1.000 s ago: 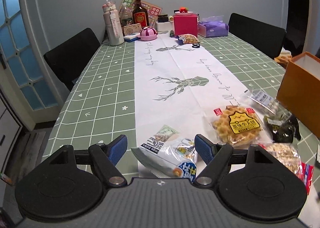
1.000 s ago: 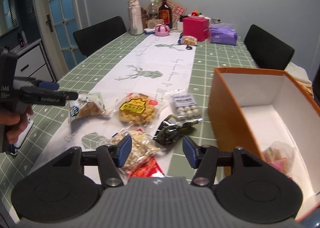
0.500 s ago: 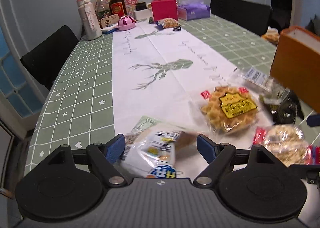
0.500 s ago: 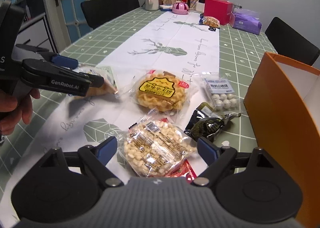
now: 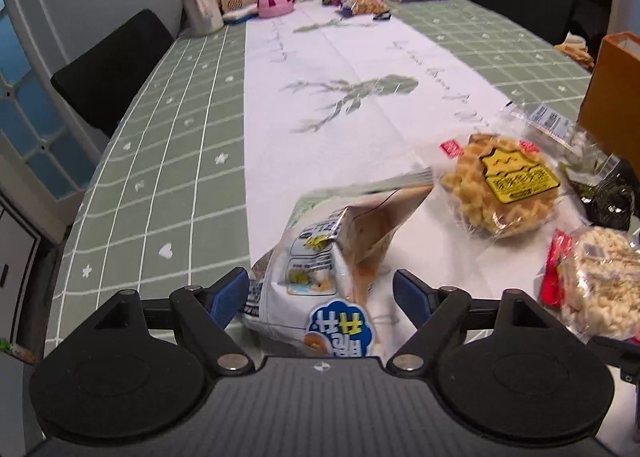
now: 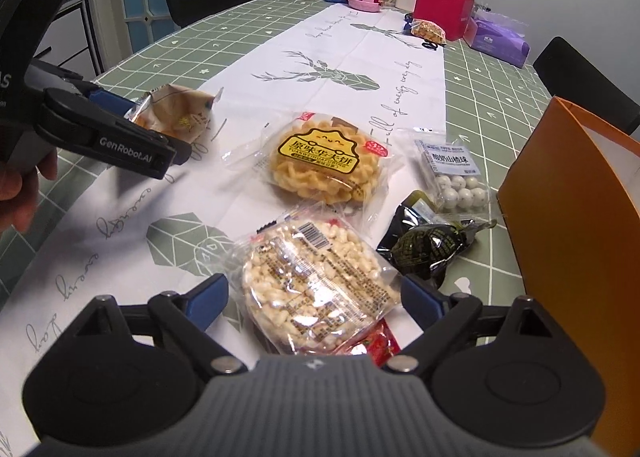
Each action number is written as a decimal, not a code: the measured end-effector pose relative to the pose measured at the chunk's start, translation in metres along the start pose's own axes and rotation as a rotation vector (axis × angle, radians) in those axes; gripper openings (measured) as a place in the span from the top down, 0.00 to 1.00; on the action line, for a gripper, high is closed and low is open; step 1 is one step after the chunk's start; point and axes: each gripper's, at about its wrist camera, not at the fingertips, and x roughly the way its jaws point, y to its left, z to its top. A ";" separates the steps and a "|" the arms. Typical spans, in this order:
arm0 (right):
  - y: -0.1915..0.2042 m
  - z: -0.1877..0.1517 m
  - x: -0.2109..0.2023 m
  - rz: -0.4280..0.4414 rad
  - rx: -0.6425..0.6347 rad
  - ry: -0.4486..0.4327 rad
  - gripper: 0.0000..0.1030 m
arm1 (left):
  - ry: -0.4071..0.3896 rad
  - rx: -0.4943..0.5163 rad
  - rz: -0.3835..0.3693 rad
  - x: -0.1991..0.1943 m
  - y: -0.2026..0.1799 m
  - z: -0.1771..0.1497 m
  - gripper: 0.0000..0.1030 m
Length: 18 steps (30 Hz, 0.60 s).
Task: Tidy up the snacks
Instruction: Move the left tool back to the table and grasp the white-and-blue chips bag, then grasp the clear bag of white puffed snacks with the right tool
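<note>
A white and blue snack bag (image 5: 320,257) lies on the white runner between the fingers of my left gripper (image 5: 320,297). Its jaws are closing; the left pad (image 5: 230,297) brushes the bag and the right one stands apart. In the right wrist view that bag (image 6: 180,113) shows tipped up inside the left gripper (image 6: 148,129). My right gripper (image 6: 314,301) straddles a clear pack of puffed rice (image 6: 316,281); its jaws are opening, off the pack. An orange box (image 6: 580,217) stands at the right.
A round yellow-labelled biscuit pack (image 6: 320,161), a pack of white balls (image 6: 456,177), a dark green pouch (image 6: 428,249) and a red packet (image 6: 376,345) lie nearby. Bottles, a pink box (image 6: 442,11) and a purple tissue pack (image 6: 500,39) fill the far end. Black chairs flank the table.
My left gripper has sunk around the snack bag, which now stands tipped up between its fingers. My right gripper has moved left from the orange box, dropped over the puffed rice pack and spread its jaws.
</note>
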 end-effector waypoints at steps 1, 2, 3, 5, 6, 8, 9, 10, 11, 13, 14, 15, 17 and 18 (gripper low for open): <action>0.000 -0.001 0.001 -0.003 -0.004 0.000 0.12 | 0.009 -0.002 0.002 0.001 0.001 -0.001 0.16; 0.000 -0.001 0.001 -0.003 -0.007 -0.001 0.12 | 0.011 -0.002 0.003 0.001 0.001 -0.002 0.19; -0.001 -0.001 0.000 -0.003 -0.009 -0.001 0.13 | 0.008 -0.001 0.005 0.000 0.002 -0.002 0.21; -0.003 0.000 -0.001 0.000 -0.012 -0.003 0.16 | 0.011 -0.014 -0.009 -0.003 0.005 -0.002 0.29; -0.004 0.000 -0.002 0.005 -0.009 -0.002 0.18 | 0.016 -0.026 -0.022 -0.004 0.006 -0.002 0.30; -0.008 0.001 -0.004 0.017 0.003 0.001 0.20 | 0.020 -0.028 -0.033 -0.006 0.007 -0.003 0.31; -0.009 0.001 -0.005 0.022 0.008 0.003 0.21 | 0.022 -0.020 -0.033 -0.007 0.006 -0.004 0.31; -0.011 0.001 -0.006 0.027 0.012 0.004 0.22 | 0.023 -0.013 -0.032 -0.008 0.005 -0.004 0.32; -0.012 0.001 -0.006 0.030 0.014 0.006 0.22 | 0.025 -0.008 -0.034 -0.009 0.004 -0.005 0.32; -0.014 0.002 -0.009 0.038 0.019 0.008 0.23 | 0.026 -0.005 -0.039 -0.012 0.003 -0.005 0.34; -0.015 0.002 -0.010 0.042 0.022 0.008 0.23 | 0.026 -0.005 -0.043 -0.013 0.003 -0.005 0.35; -0.016 0.003 -0.012 0.047 0.026 0.005 0.23 | 0.024 -0.007 -0.049 -0.014 0.003 -0.004 0.36; -0.018 0.004 -0.016 0.051 0.031 -0.004 0.24 | 0.020 -0.012 -0.064 -0.018 0.002 -0.004 0.39; -0.019 0.004 -0.018 0.054 0.034 -0.007 0.24 | 0.018 -0.012 -0.070 -0.019 0.002 -0.003 0.40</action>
